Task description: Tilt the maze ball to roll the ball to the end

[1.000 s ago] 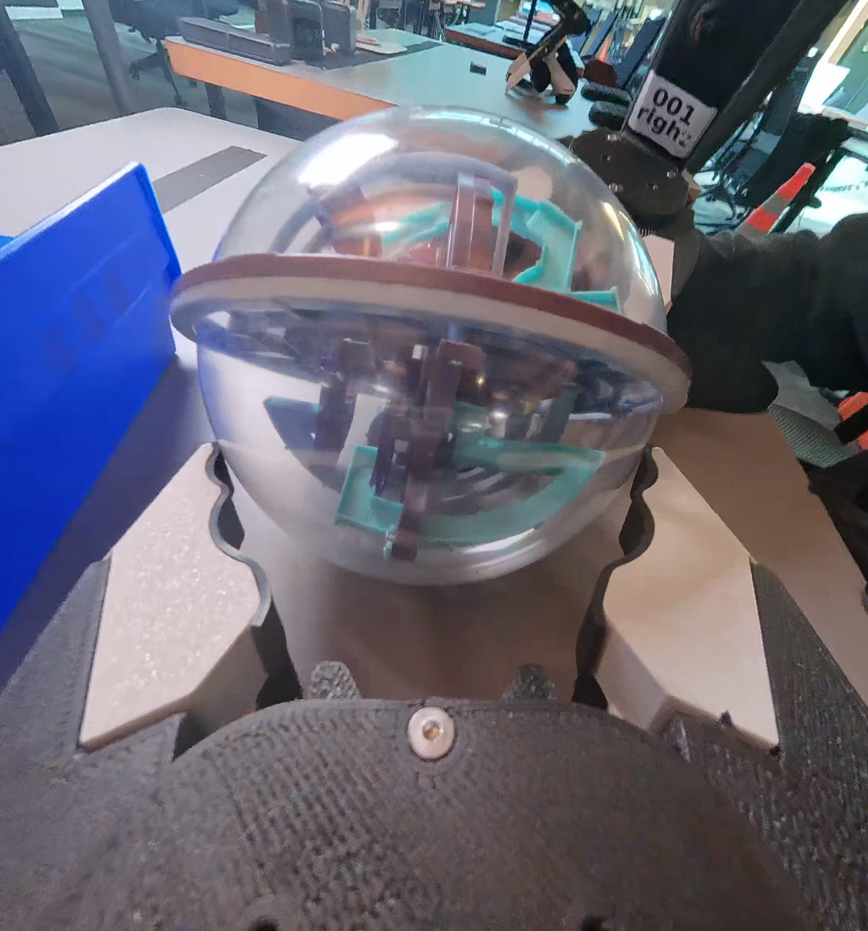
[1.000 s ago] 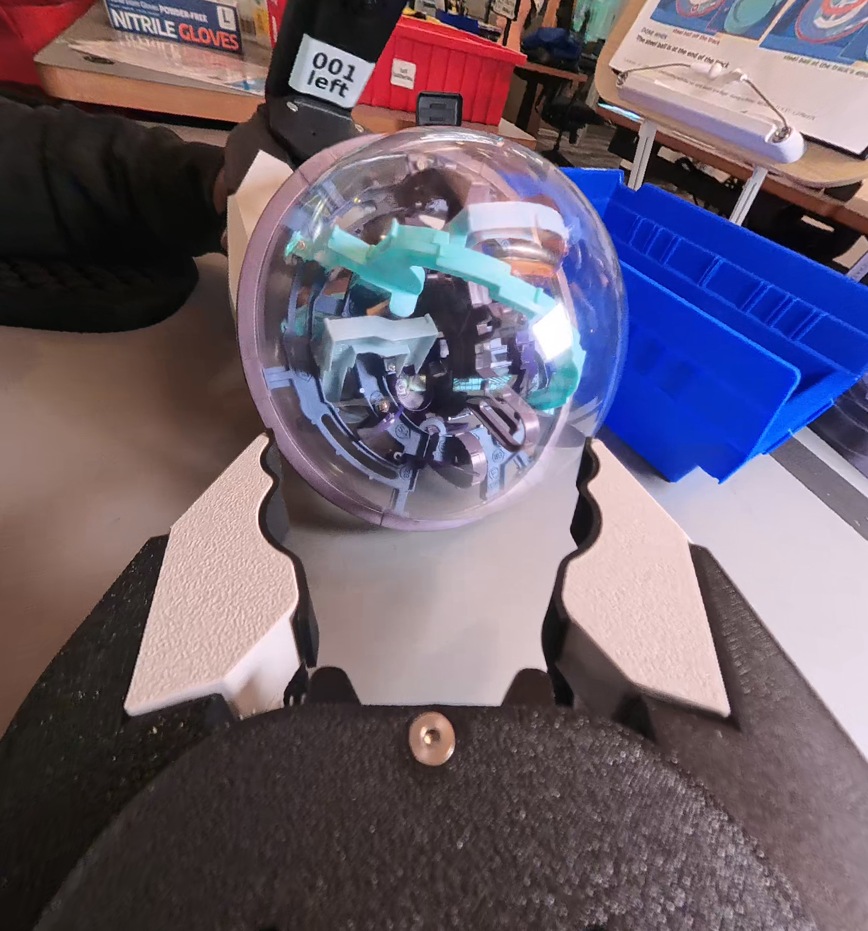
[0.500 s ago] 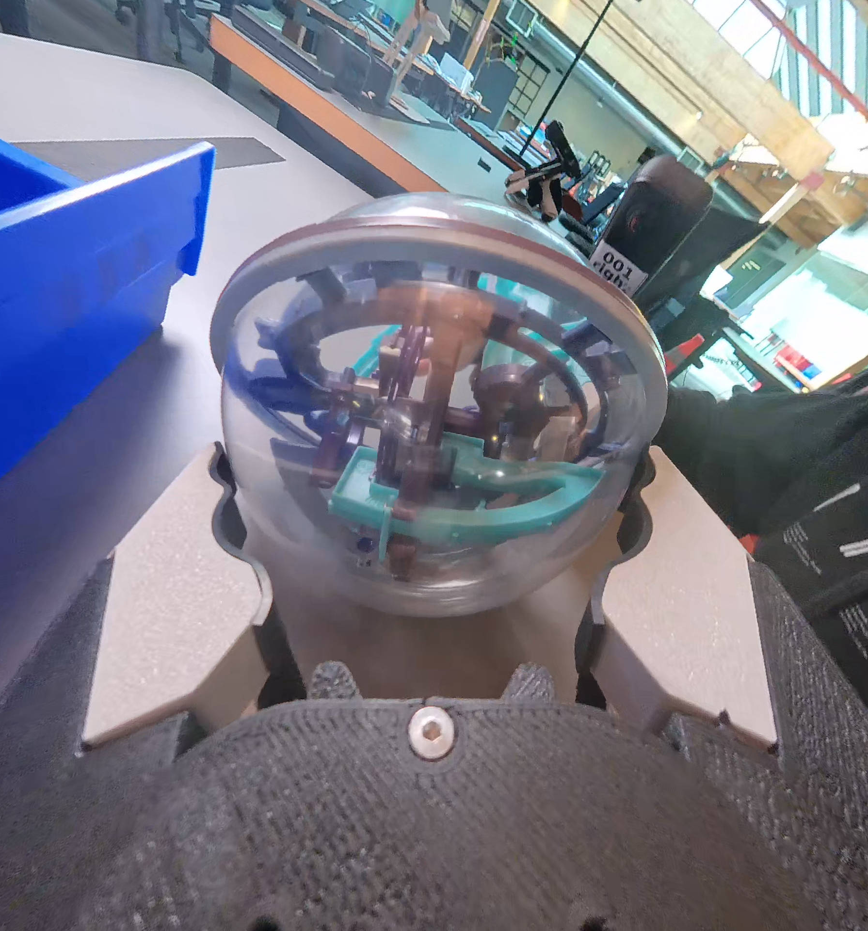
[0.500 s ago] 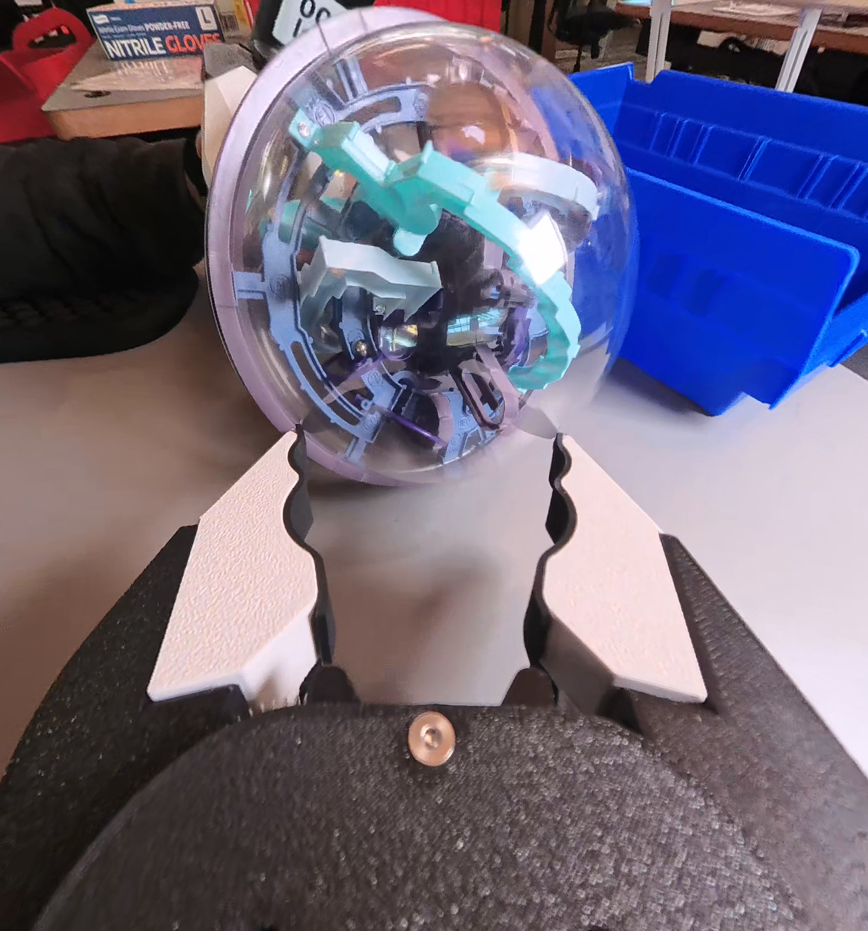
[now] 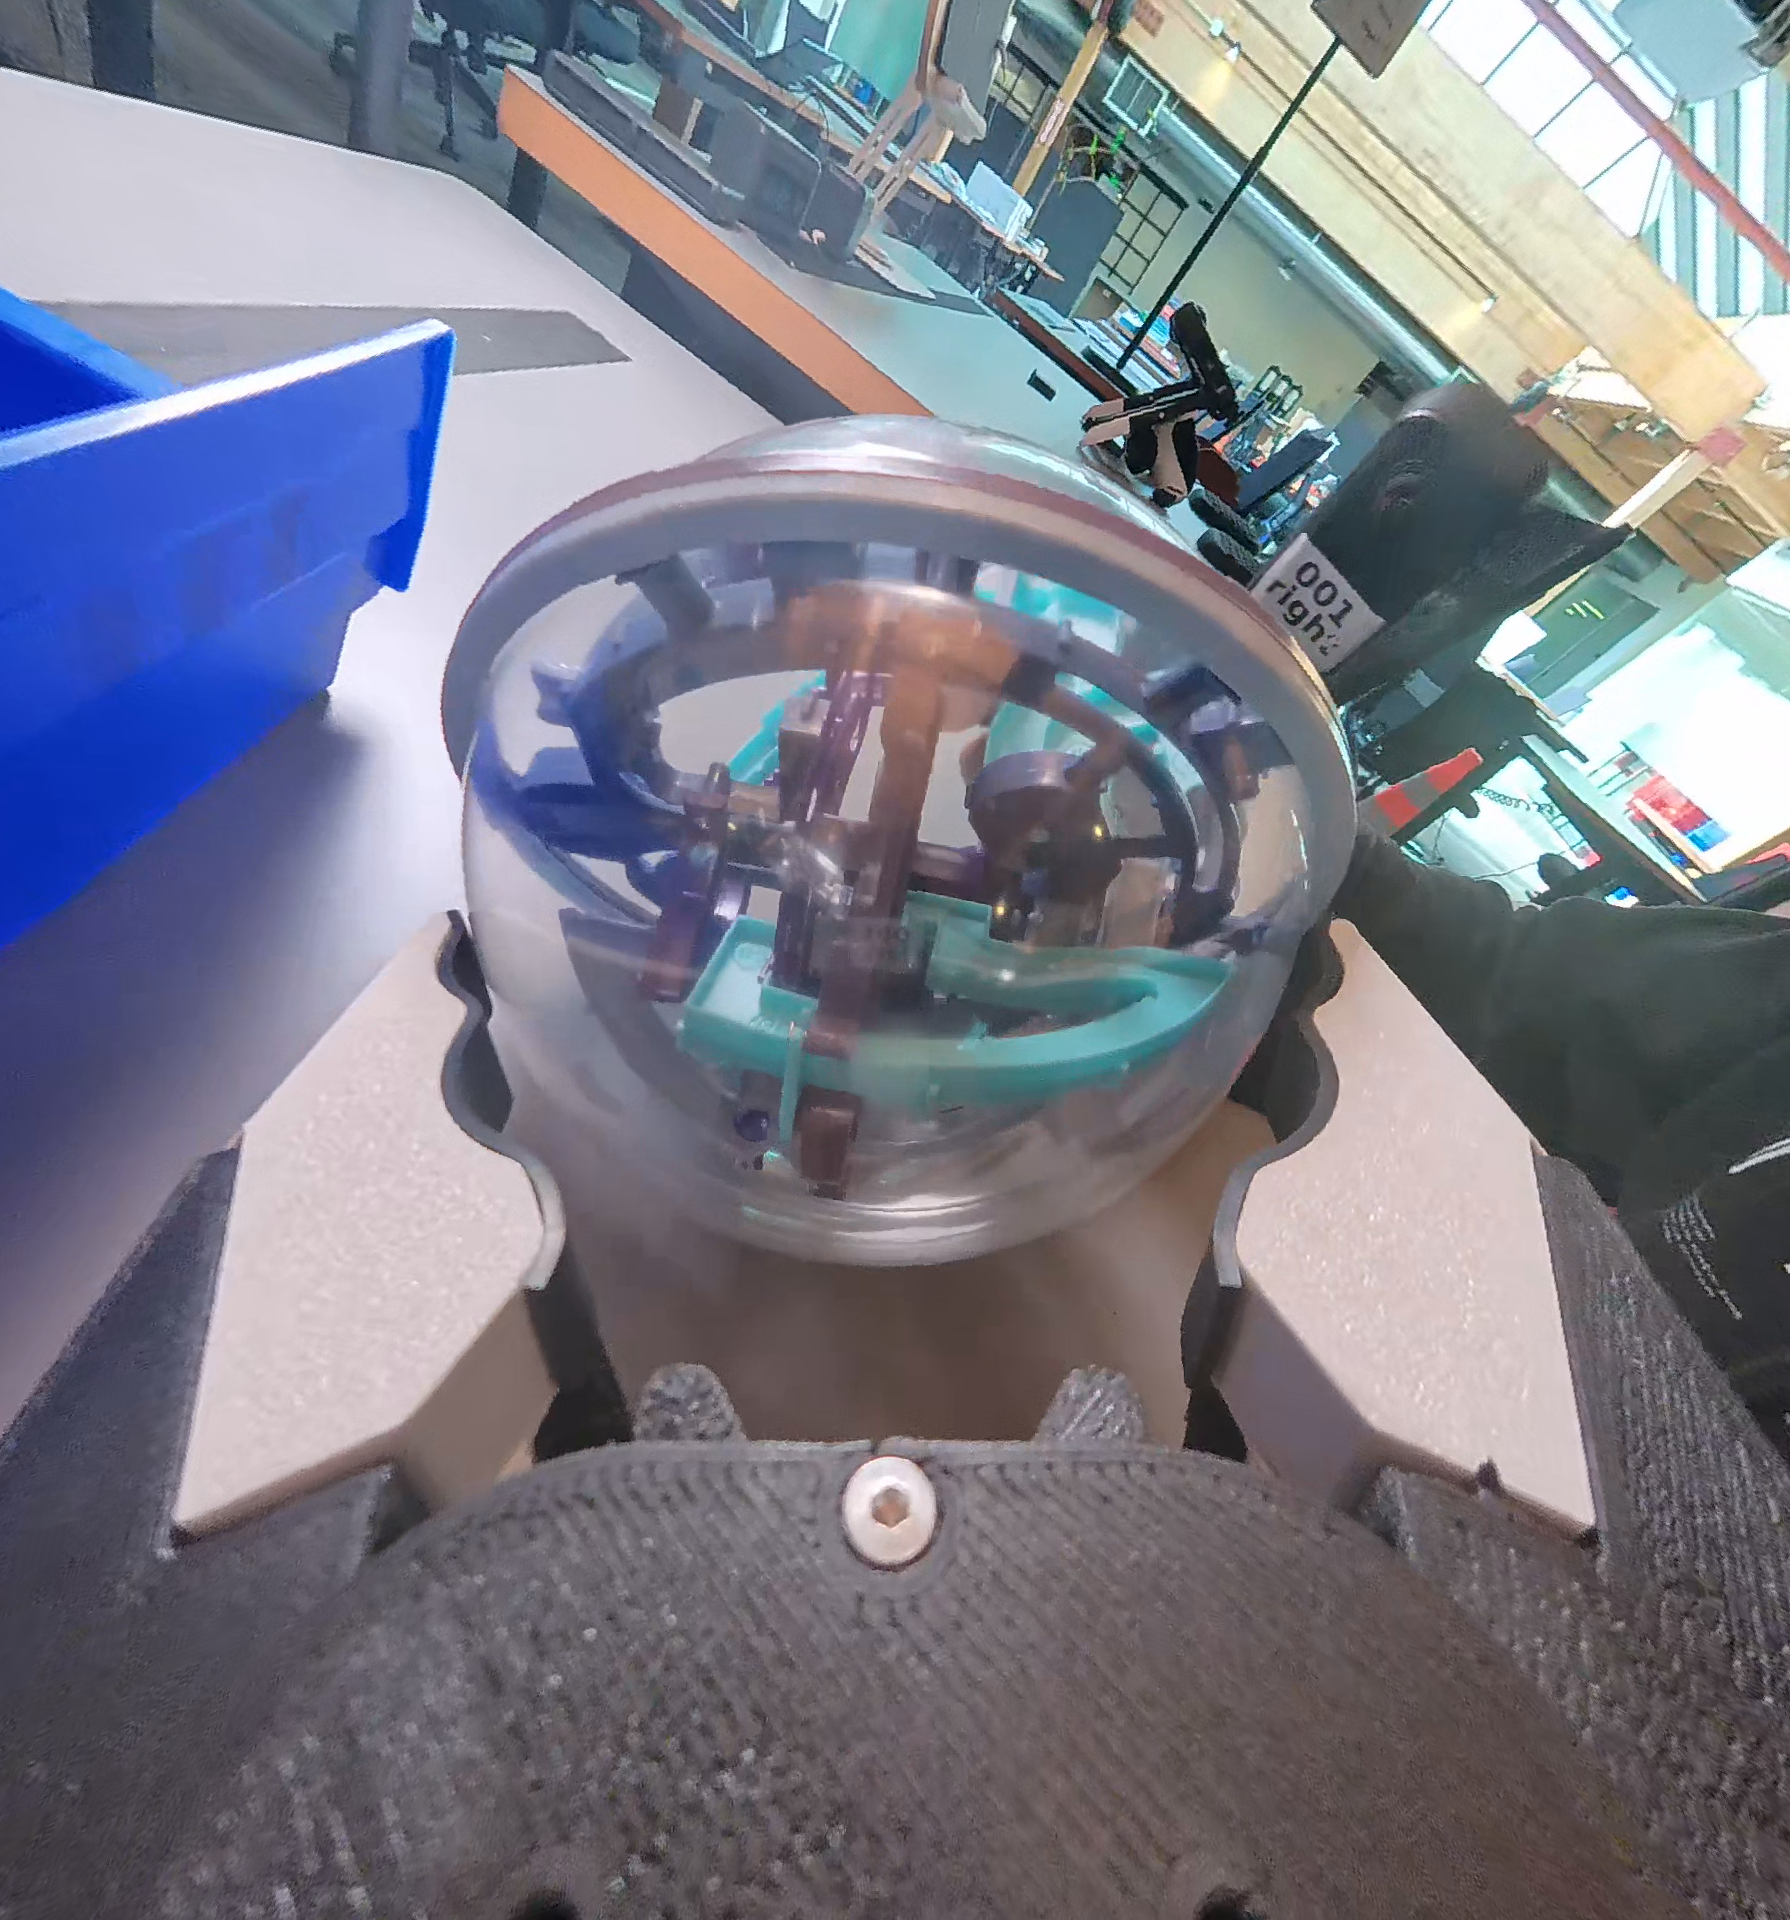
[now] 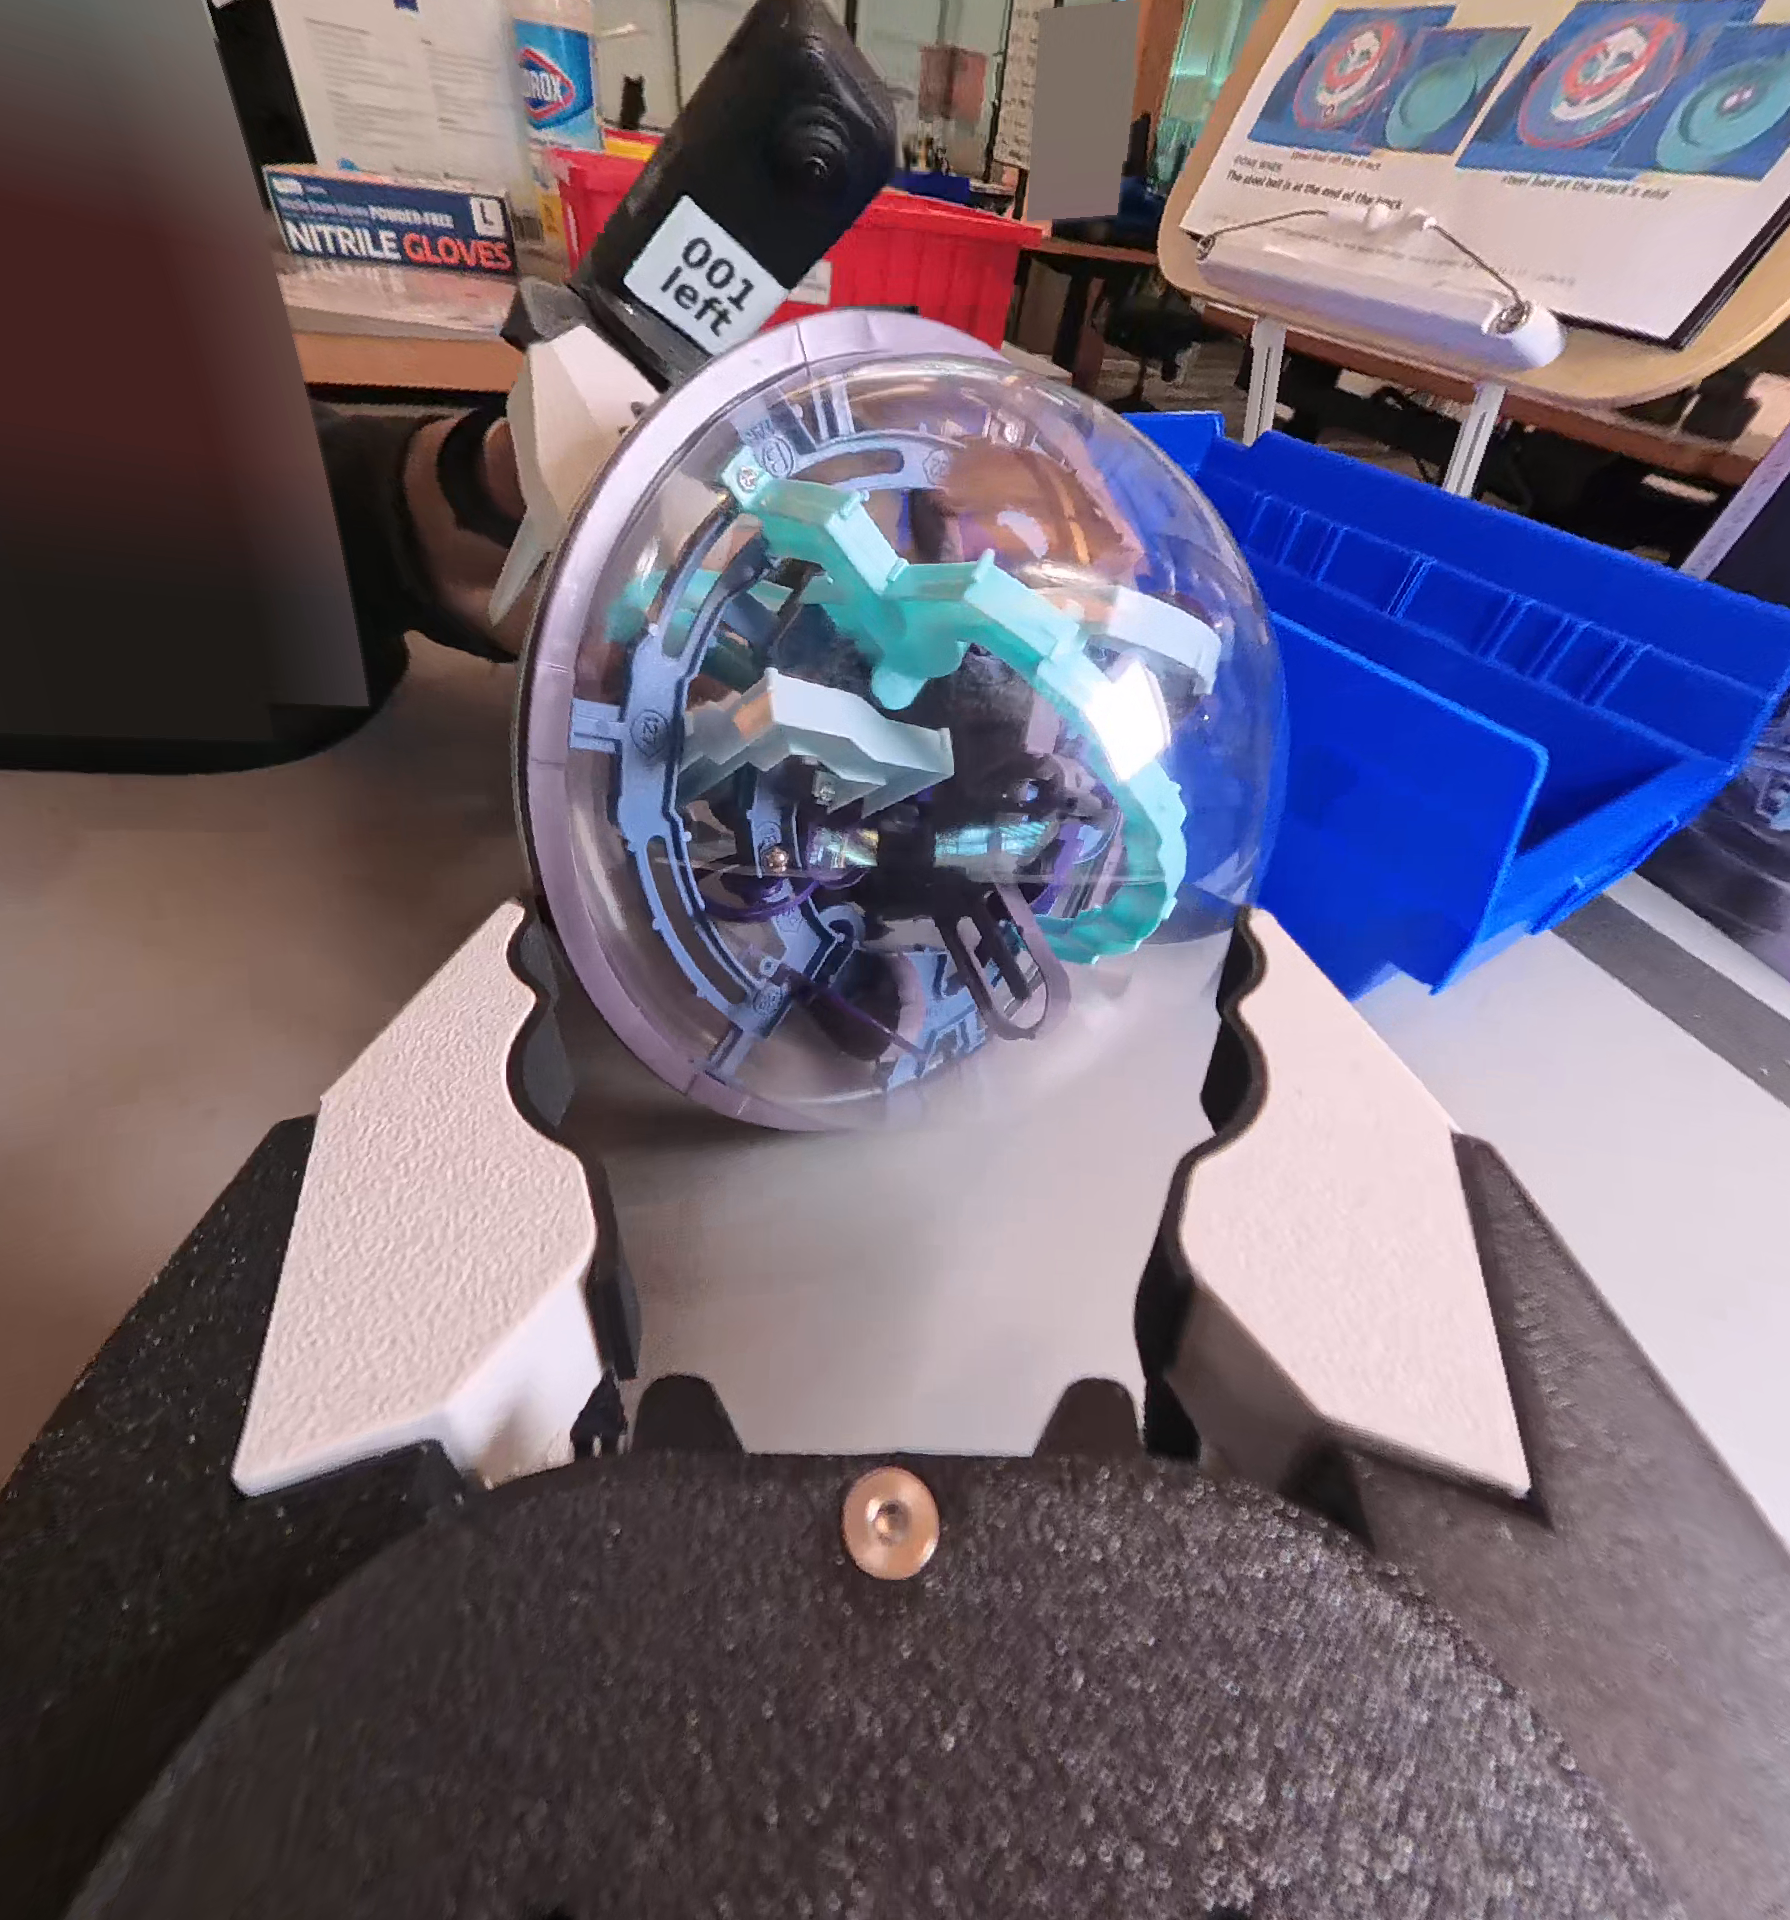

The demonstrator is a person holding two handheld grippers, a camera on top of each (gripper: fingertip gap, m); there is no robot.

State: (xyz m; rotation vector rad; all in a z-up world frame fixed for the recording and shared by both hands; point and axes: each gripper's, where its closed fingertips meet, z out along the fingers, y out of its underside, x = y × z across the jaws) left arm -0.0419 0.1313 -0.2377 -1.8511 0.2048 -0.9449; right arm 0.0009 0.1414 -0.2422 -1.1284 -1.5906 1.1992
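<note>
The fingers [image 5: 371,1132] of the left gripper [image 5: 891,1039] stand wide apart with the maze ball [image 5: 891,831] clamped between them, each dark wavy inner edge pressed against the clear shell low on its flank. The fingers [image 6: 434,1174] of the right gripper [image 6: 886,1029] are also spread wide and meet the same sphere from the opposite side: the left one lies against the pale mauve seam ring, while the right one is at most just touching the dome, and contact there cannot be told for sure. The sphere bulges up and forward past both sets of fingertips, its underside sunk only shallowly into each gap, and its seam ring is tilted well off level. In the right wrist view a small metal bead [image 6: 777,854] shows deep inside the maze, near the middle above the fingertips; whether it sits on a track cannot be made out. A blue bin [image 6: 1473,727] stands just beyond the right-hand finger in that view, close to the dome. To do this step well, the tilt probably should be slow and small, both grippers turning together about the sphere's centre so neither slips on the smooth shell, with pauses for the bead to settle and care taken to swing clear of the bin.
</note>
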